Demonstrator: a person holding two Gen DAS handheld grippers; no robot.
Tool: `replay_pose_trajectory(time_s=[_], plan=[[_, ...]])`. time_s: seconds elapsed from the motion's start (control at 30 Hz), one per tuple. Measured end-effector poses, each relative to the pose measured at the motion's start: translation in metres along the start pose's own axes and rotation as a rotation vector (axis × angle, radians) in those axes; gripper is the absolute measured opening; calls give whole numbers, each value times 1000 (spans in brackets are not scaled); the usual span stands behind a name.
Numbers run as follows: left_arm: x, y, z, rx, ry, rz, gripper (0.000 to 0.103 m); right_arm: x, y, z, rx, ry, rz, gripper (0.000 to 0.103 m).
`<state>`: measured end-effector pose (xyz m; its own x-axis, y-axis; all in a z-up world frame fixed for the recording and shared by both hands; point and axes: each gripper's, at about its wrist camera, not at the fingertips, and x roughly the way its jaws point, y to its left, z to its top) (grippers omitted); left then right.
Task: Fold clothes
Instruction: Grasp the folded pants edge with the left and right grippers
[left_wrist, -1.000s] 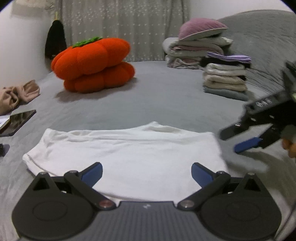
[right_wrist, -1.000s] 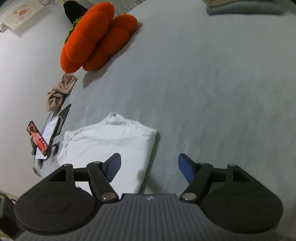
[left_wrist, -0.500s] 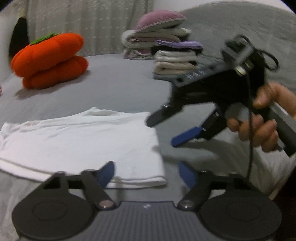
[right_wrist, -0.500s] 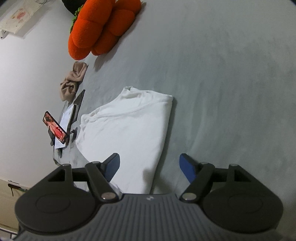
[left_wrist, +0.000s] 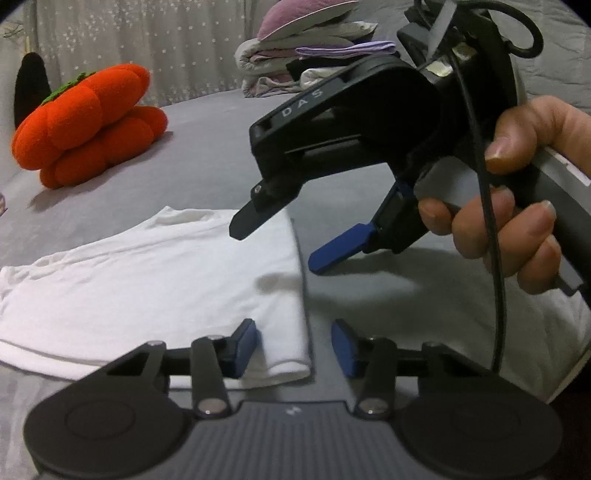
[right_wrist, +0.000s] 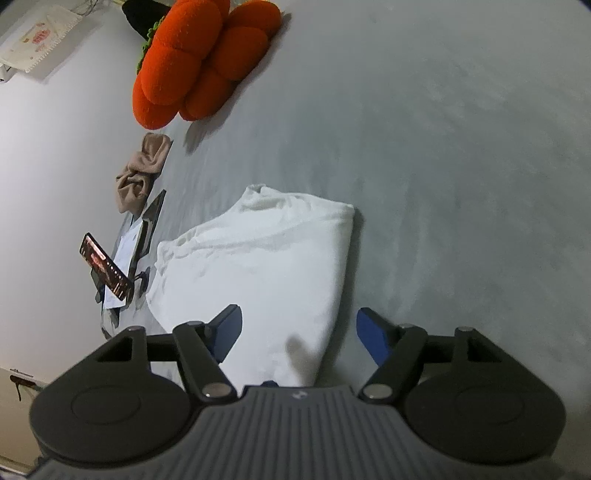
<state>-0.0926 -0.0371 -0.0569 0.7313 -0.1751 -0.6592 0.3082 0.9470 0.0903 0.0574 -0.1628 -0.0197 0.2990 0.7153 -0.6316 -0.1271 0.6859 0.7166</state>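
A white garment (left_wrist: 155, 280) lies folded flat on the grey bed (left_wrist: 207, 147). My left gripper (left_wrist: 295, 349) sits low at its near right corner. The jaws are closing with that folded corner between them, and the right pad (left_wrist: 345, 349) is still clear of the cloth. A hand (left_wrist: 517, 221) holds my right gripper (left_wrist: 280, 245) open just above the garment's right edge. In the right wrist view the right gripper (right_wrist: 301, 328) straddles the same edge of the garment (right_wrist: 266, 266) without touching it.
An orange pumpkin cushion (left_wrist: 85, 125) sits at the back left, and a stack of folded clothes (left_wrist: 314, 55) at the back. Left of the garment lie a beige cloth (right_wrist: 142, 171), a lit phone (right_wrist: 105, 267) and papers near the wall.
My left gripper has slid right along the garment's near edge to its right corner and its jaws have narrowed. The right gripper now looms much closer in the left wrist view.
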Motion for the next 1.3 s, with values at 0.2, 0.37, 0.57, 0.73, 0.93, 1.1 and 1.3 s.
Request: replay_pose_trajectory(time_s=[0.2, 0.37, 0.57, 0.73, 0.93, 1.1, 1.3], plan=[[-3, 7, -1, -40, 21, 39, 28, 12, 1, 5, 3, -58, -9, 55], [-3, 3, 1, -52, 55, 75, 10, 19, -5, 8, 39, -113, -33, 16], [-7, 1, 8, -151, 82, 65, 7, 16, -12, 6, 91, -155, -16, 8], [-11, -13, 12, -155, 75, 53, 7, -3, -17, 4, 90, -188, -7, 7], [-18, -35, 15, -150, 52, -26, 7, -34, -27, 5, 102, -221, 0, 7], [-18, -53, 15, -148, 32, -116, 7, -66, -41, 4, 127, -253, -19, 7], [-16, -44, 8, -227, 24, -193, 7, -79, -43, 2, 161, -260, -28, 7]])
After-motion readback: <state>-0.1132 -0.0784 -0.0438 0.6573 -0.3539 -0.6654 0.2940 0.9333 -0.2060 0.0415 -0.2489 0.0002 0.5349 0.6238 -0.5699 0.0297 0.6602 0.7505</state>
